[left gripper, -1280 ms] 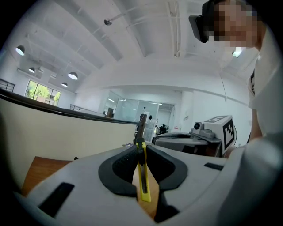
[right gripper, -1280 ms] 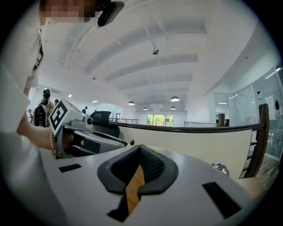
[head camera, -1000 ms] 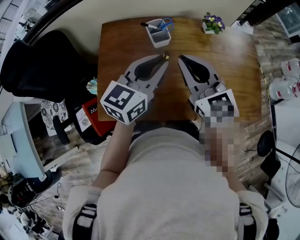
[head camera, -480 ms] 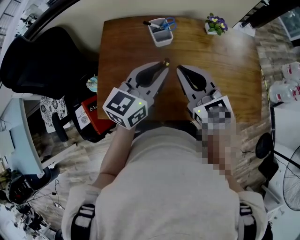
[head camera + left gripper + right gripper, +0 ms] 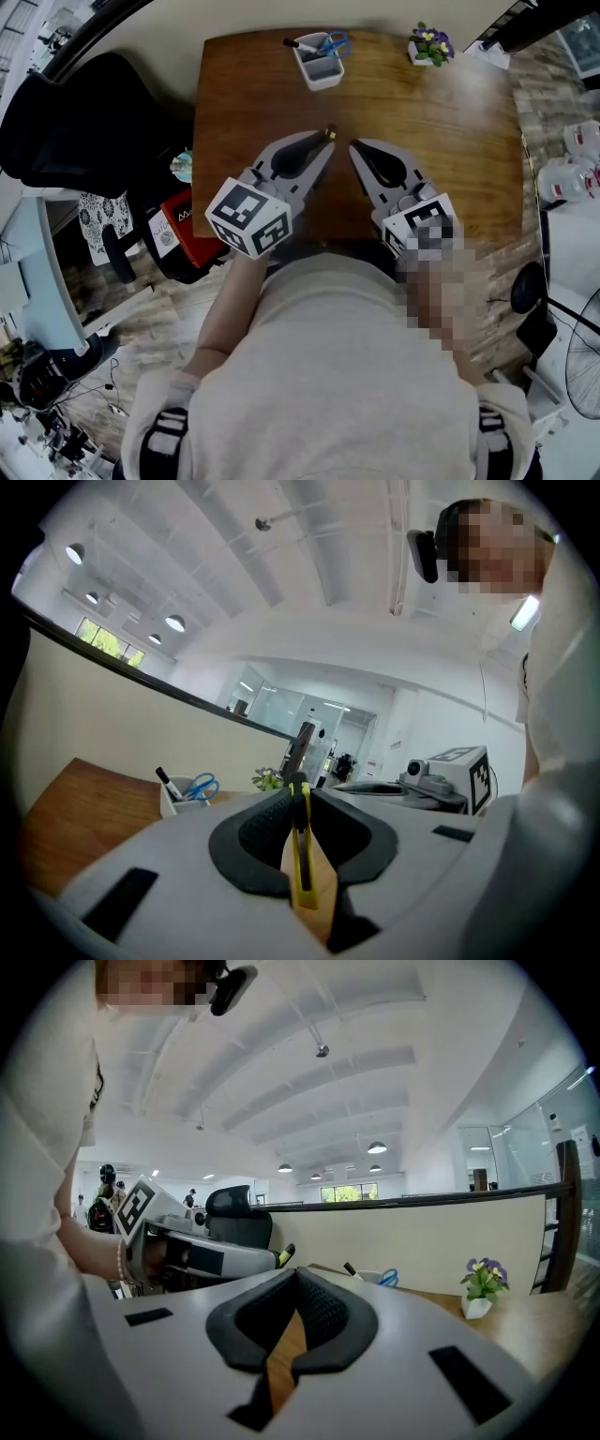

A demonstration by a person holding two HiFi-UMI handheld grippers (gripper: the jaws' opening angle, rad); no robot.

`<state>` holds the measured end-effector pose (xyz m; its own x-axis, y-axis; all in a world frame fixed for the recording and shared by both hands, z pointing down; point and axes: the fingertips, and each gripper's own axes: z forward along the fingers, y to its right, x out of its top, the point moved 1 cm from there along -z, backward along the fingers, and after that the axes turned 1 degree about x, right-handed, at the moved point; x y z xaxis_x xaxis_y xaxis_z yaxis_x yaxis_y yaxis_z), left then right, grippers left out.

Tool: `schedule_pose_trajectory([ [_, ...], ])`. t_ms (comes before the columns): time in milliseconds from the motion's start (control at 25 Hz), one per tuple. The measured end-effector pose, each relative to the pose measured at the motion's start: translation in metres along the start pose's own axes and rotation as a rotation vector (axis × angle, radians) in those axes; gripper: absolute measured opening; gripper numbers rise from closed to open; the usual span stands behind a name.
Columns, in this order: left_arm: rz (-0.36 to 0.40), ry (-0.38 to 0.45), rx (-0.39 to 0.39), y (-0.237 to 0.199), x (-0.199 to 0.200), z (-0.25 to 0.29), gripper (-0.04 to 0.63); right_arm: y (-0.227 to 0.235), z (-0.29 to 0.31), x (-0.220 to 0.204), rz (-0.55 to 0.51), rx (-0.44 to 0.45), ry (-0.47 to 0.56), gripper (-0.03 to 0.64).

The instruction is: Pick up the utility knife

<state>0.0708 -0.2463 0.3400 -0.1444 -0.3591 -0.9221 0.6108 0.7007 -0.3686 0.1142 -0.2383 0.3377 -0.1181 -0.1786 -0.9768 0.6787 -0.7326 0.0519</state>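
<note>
A yellow utility knife (image 5: pixel 300 847) stands on edge between the pads of my left gripper (image 5: pixel 298 794), which is shut on it. Only the knife's tip (image 5: pixel 330 131) pokes past the jaws of the left gripper (image 5: pixel 327 137) in the head view, above the middle of the wooden table (image 5: pixel 450 122). Just to its right my right gripper (image 5: pixel 354 146) is shut with nothing in it; in the right gripper view its pads (image 5: pixel 319 1309) meet at the tips of the gripper (image 5: pixel 294 1275). The two sets of tips sit close together, apart from each other.
A white pen holder (image 5: pixel 319 67) with blue scissors and a marker stands at the table's far edge. A small potted flower (image 5: pixel 428 44) is at the far right corner. A black office chair (image 5: pixel 84 122) stands left of the table.
Both grippers have sunk and drawn back toward the person's body. The knife stays in the left gripper. The right gripper stays shut.
</note>
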Motion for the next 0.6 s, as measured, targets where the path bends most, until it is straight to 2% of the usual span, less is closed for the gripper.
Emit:
schedule_pose_trajectory([
  [600,-0.038,-0.064,-0.011,-0.005,-0.019,0.002,0.074,0.002,-0.001,-0.014,0.024,-0.004,-0.039,0.012],
])
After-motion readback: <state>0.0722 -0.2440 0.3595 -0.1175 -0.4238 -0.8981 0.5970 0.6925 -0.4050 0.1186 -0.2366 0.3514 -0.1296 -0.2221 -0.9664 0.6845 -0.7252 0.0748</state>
